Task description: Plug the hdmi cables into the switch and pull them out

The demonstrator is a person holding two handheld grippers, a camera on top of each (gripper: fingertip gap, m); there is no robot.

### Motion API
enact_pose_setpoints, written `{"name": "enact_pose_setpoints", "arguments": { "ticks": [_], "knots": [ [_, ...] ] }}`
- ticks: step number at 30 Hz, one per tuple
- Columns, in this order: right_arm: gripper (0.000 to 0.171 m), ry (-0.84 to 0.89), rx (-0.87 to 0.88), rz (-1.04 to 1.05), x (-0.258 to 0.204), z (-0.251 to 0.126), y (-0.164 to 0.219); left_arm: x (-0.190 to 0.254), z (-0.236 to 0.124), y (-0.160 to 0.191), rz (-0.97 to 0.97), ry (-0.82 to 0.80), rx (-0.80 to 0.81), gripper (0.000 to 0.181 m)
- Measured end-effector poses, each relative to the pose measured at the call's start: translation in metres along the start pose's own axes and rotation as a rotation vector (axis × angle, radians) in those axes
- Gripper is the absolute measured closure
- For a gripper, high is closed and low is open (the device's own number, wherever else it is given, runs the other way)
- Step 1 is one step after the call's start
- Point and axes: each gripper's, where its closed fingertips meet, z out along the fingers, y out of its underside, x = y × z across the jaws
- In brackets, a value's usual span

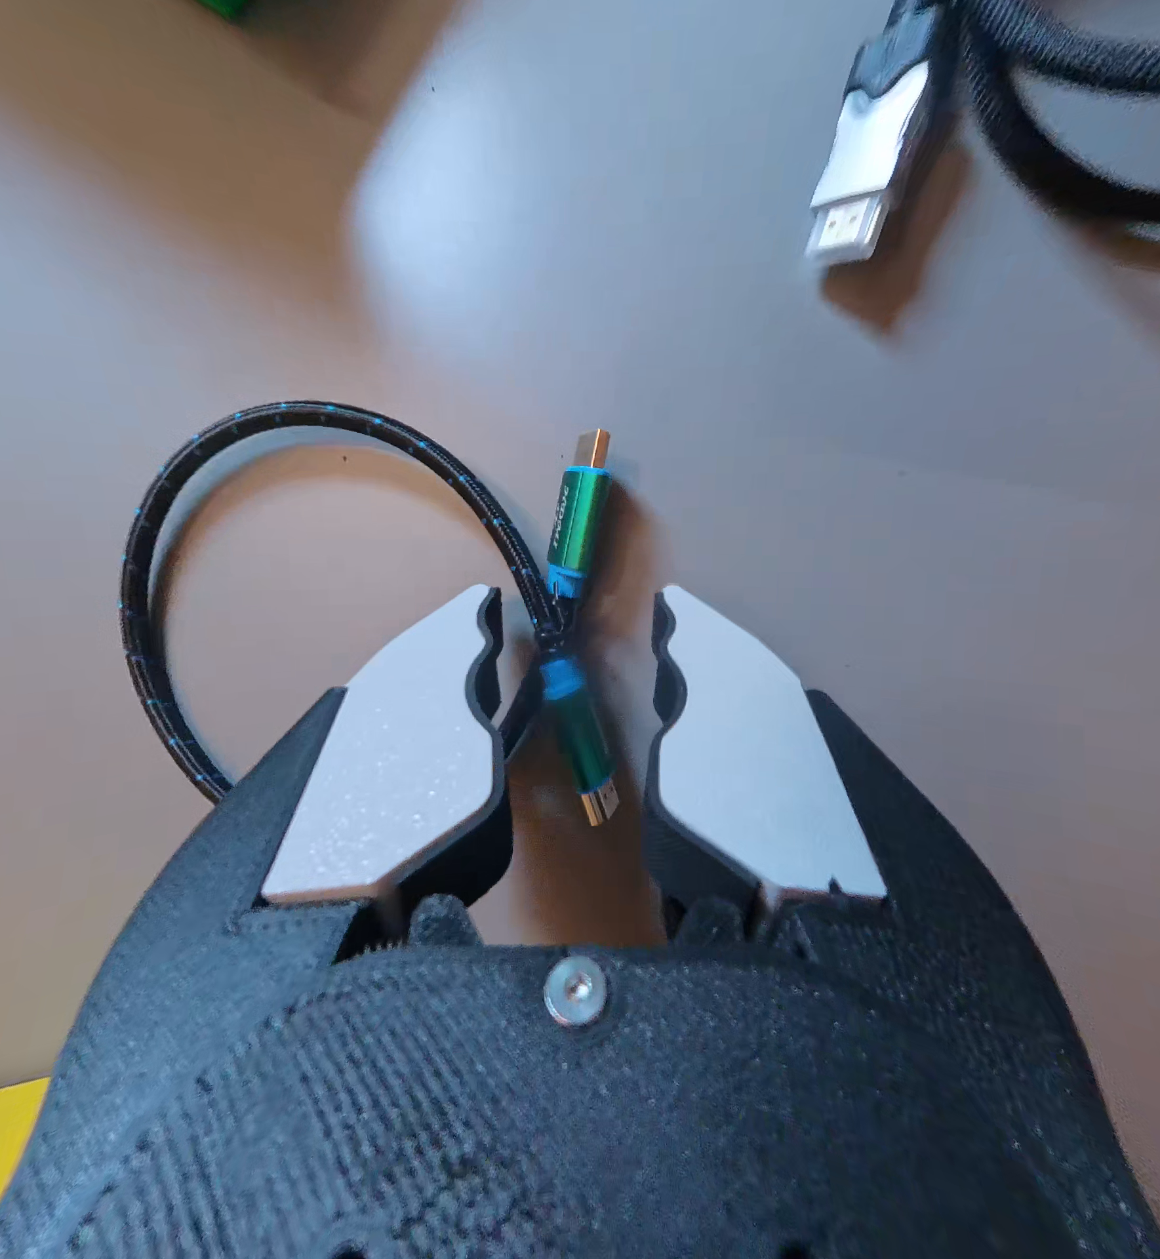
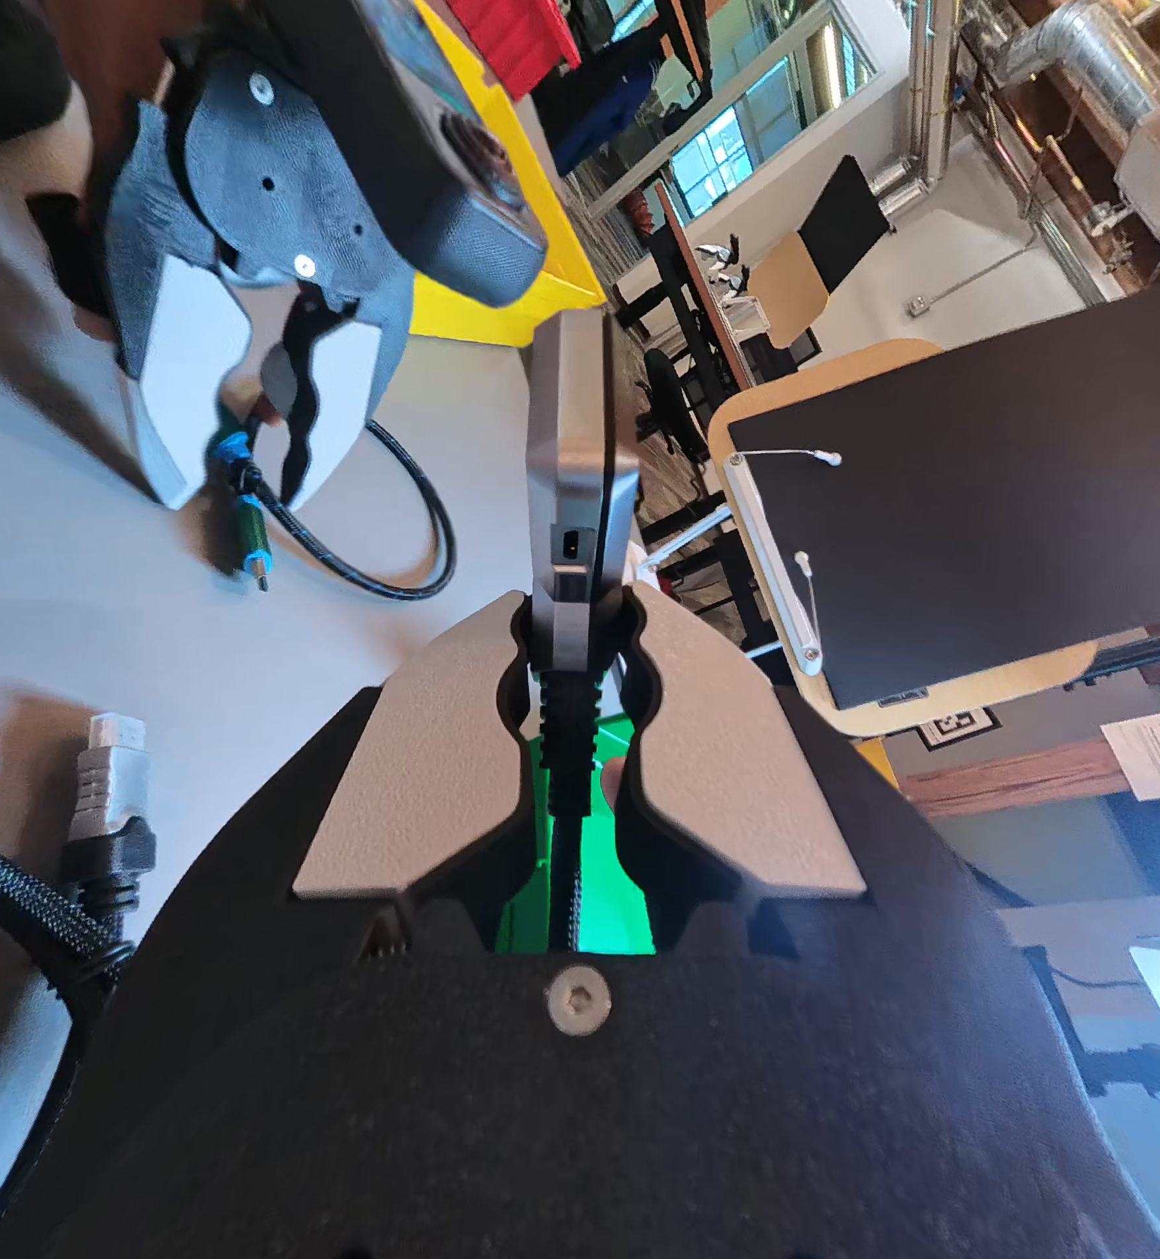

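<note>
Green anodised shells mark the short HDMI cable [image 1: 567,613], lying on the grey table [image 1: 836,545] at the centre of the left wrist view, its braided black-and-blue cord looping out to the left and its two plugs crossing end to end. The left gripper [image 1: 575,613] hangs directly over it with jaws spread apart, one finger on either side of the crossing, and grips nothing. The near green plug [image 1: 580,739] lies between the fingers; the far green plug [image 1: 577,518] points toward the top of the frame.

In the right wrist view the right gripper [image 2: 573,623] is clamped on the lower end of the grey switch [image 2: 573,477], which stands up in the frame's centre with its pigtail cord running back between the fingers. Two ports show on its near edge.

A second, thicker cable with a silver plug [image 2: 110,763] lies at lower left of that view.

Handling, as judged: the green plugs look rigid, light and smooth, so the flat faces of a shell offer the surest hold; the cord is springy and may twist the plug when lifted. The gold tip should stay clear of the pads for insertion.
</note>
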Motion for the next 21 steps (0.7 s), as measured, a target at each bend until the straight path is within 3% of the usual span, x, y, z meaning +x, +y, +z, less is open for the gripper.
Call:
{"name": "enact_pose_setpoints", "arguments": {
  "ticks": [1, 2, 7, 14, 21],
  "knots": [
    [0.148, -0.018, 0.006, -0.015, -0.004, 0.0, -0.001, -0.001, 0.002, -0.007, 0.018, -0.014, 0.04, 0.147],
    [0.148, -0.031, 0.012, -0.033, -0.008, 0.001, -0.001, -0.002, 0.004, -0.01, 0.041, -0.029, 0.05, 0.16],
    [0.148, -0.081, 0.023, -0.09, -0.021, 0.003, 0.002, -0.023, -0.003, -0.007, 0.141, -0.186, 0.047, 0.165],
    [0.148, -0.1, -0.029, -0.121, -0.03, 0.012, 0.014, -0.048, -0.068, -0.02, 0.076, -0.409, 0.212, 0.166],
    [0.148, -0.151, -0.071, -0.223, -0.054, 0.024, 0.01, -0.034, -0.068, -0.029, 0.118, -0.41, 0.194, 0.166]
  ]
}}
